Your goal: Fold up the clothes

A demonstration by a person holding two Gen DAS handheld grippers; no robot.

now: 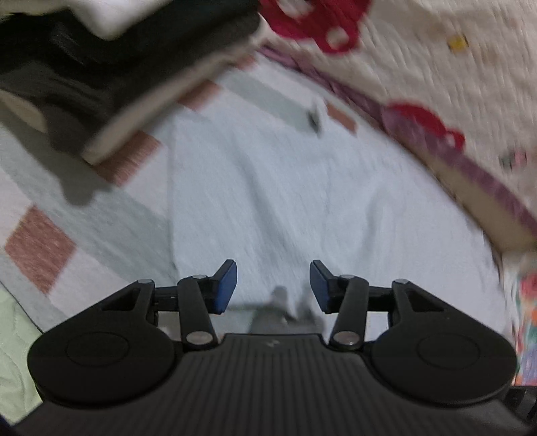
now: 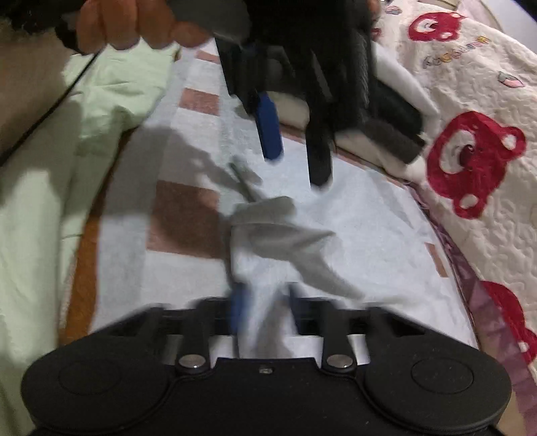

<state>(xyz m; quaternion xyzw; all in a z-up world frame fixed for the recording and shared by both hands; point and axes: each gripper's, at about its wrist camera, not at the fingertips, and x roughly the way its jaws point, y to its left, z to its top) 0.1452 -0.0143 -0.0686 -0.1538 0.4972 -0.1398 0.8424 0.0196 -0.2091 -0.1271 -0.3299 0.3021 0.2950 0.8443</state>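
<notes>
Nearest the right wrist camera, the right tongs are clamped on a raised pinch of the pale blue-white cloth, which rises in a grey-shadowed fold between the blurred blue pads. That cloth lies spread flat over a checked sheet with brown squares on the bed. Beyond the pinch, the left tongs hang over the far part of the cloth with their tips apart and nothing between them; whether they touch the cloth is unclear. A hand grips their handle at the top of the view.

From the left wrist camera, the left tongs stand apart above the same cloth, blue pads clear of it. A stack of folded dark and white clothes sits at the cloth's far edge. A cream quilt printed with red bears lies along the right edge of the cloth, and a pale green sheet lies along the left edge of the bed.
</notes>
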